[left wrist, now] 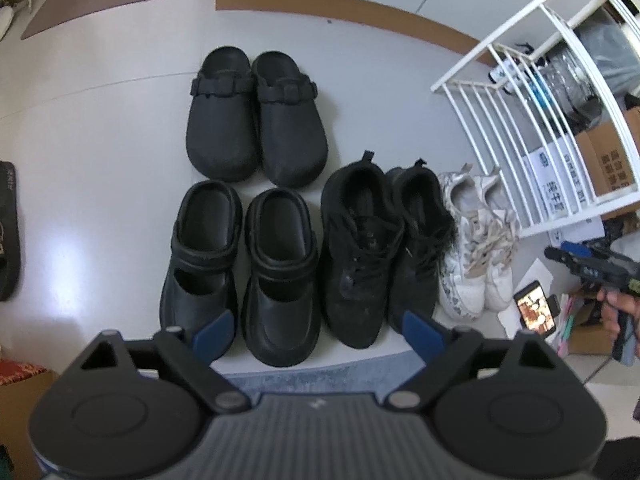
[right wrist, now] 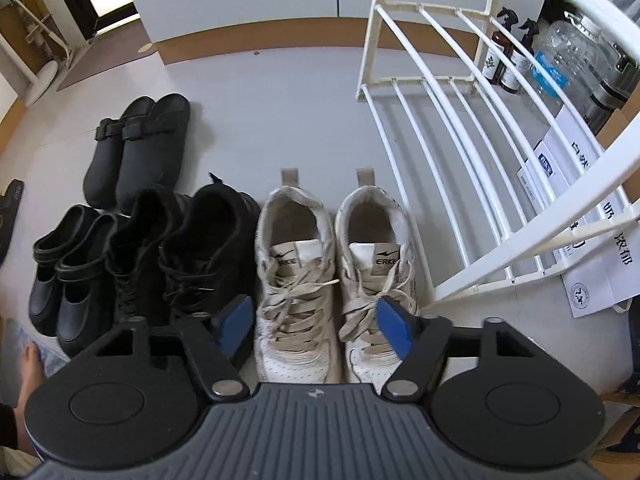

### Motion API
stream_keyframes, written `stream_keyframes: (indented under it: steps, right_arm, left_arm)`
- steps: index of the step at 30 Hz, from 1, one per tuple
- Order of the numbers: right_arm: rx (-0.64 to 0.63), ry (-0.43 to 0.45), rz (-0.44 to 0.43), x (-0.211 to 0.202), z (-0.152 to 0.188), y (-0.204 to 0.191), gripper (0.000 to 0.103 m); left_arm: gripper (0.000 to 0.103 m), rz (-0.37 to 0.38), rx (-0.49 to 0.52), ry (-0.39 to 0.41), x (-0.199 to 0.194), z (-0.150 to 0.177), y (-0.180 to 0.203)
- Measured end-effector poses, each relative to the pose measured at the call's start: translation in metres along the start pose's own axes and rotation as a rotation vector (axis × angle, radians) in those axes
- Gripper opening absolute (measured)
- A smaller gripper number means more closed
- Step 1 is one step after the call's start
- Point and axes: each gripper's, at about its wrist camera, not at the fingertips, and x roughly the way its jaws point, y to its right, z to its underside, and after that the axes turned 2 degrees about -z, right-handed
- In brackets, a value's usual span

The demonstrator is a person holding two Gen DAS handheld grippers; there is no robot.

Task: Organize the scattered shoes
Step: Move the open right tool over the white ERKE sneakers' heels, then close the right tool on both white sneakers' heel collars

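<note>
Pairs of shoes stand side by side on the pale floor. Black clogs (left wrist: 256, 120) sit farthest. In front of them are black strap shoes (left wrist: 244, 276), black lace-up sneakers (left wrist: 384, 252) and white sneakers (left wrist: 476, 248). My left gripper (left wrist: 320, 330) hovers open above the strap shoes, holding nothing. My right gripper (right wrist: 316, 330) is open over the white sneakers (right wrist: 332, 276), its blue pads (right wrist: 394, 326) flanking their laces; touch unclear. The black sneakers (right wrist: 188, 252), strap shoes (right wrist: 68, 280) and clogs (right wrist: 136, 148) lie to its left.
A white wire shoe rack (right wrist: 472, 128) stands right of the white sneakers, with bottles (right wrist: 508, 56) and cardboard boxes (left wrist: 608, 156) behind it. A phone (left wrist: 536, 312) lies on the floor at right. A dark slipper (left wrist: 8, 232) is at far left. A blue mat (left wrist: 320, 372) lies below.
</note>
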Motion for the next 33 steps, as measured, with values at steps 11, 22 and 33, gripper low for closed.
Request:
stream_keyframes:
  steps: [11,22,33]
  right_arm:
    - [-0.033,0.102,-0.031,0.05,-0.012,0.01,0.054]
    - [-0.014,0.158,-0.053,0.091,-0.007,0.015,0.054]
    - [-0.015,0.24,-0.067,0.104,0.022,0.024,0.046]
  left_arm:
    - [0.094,0.029,-0.013,-0.001,0.004,-0.006,0.003]
    - [0.088,0.025,-0.049,0.003,0.021,-0.012,0.004]
    - [0.083,0.026,-0.102,-0.046,0.037,-0.016,-0.005]
